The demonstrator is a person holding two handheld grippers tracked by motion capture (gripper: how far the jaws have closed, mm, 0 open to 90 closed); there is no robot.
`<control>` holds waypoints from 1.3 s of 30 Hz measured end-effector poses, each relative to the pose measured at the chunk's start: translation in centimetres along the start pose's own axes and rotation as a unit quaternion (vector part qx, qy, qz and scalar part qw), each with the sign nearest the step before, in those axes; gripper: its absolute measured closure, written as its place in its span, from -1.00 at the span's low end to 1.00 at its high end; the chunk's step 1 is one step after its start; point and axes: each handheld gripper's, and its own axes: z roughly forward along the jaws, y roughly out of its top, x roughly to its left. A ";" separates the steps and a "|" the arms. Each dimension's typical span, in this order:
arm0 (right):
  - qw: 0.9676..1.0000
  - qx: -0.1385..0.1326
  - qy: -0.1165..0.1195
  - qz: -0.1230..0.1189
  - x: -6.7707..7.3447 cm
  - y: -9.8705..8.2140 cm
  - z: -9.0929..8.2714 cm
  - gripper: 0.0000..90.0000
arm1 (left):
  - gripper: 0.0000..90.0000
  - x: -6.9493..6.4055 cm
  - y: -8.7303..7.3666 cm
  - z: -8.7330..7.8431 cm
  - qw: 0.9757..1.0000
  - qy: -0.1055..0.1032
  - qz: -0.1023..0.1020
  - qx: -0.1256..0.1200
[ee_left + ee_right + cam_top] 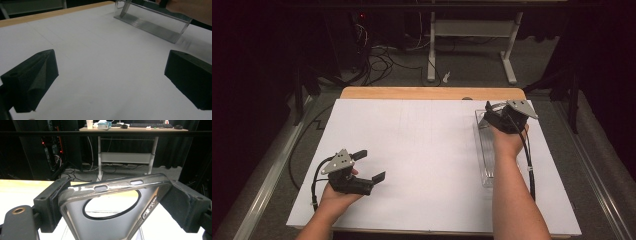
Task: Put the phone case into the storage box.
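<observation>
item: clear phone case [110, 205], light, thin, springy, slick plastic; best taken across its side rims, near the camera ring. location: upper right of the white table sheet [422, 150]. right gripper [497, 116] clamped on its two rims; left gripper [371, 166] jaws wide apart, empty. right gripper view gives button slots; high view gives table position.

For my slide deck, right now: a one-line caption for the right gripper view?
Right hand-held gripper clamps a clear phone case by its edges, above the white table.
</observation>
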 end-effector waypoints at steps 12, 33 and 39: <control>1.000 -0.004 -0.020 0.020 0.4 0.3 0.8 -0.70 | -1.00 -0.1 -0.1 0.0 1.000 -0.002 0.002 0.004; 0.999 -0.015 -0.041 -0.001 1.9 0.5 2.4 -0.70 | -0.99 0.0 -0.2 0.1 1.000 -0.008 0.001 0.008; 0.999 -0.014 -0.044 -0.007 2.1 0.5 2.6 -0.70 | -0.99 0.0 -0.2 0.1 1.000 -0.009 0.002 0.011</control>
